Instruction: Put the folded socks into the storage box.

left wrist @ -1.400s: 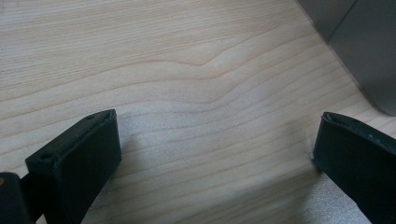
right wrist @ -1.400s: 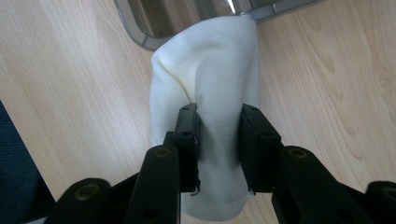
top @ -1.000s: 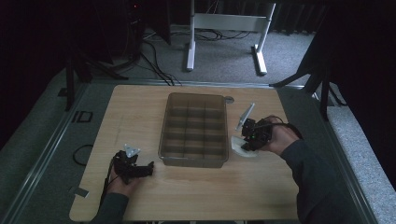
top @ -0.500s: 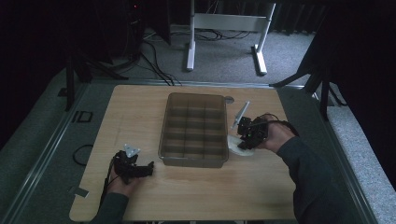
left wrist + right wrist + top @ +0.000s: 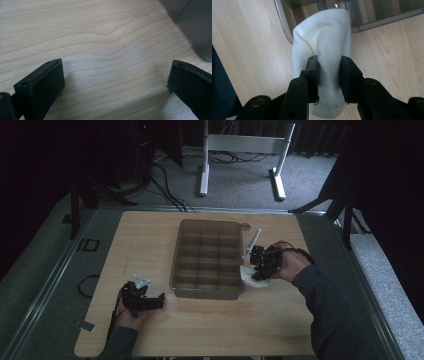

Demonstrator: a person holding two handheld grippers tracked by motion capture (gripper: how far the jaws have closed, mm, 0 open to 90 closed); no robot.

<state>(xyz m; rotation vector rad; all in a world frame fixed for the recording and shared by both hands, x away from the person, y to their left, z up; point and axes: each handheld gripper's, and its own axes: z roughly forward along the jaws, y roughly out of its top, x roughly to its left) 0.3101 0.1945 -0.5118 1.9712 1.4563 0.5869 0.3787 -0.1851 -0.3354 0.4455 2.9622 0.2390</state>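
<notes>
White knitted cloth sits pinched between the two black jaws of the right hand-held gripper, which press into its folds from either side. In the right gripper view the cloth bulges upward past the jaws and its far end leans against the rim of the translucent grey compartment tray. From the high view, the left hand-held gripper lies low on the pale wooden desk near its front edge, just left of the tray's near corner; its jaws are spread wide with only bare wood grain between them. Farther in, the right hand-held gripper holds the cloth on the desk, touching the tray's right wall.
</notes>
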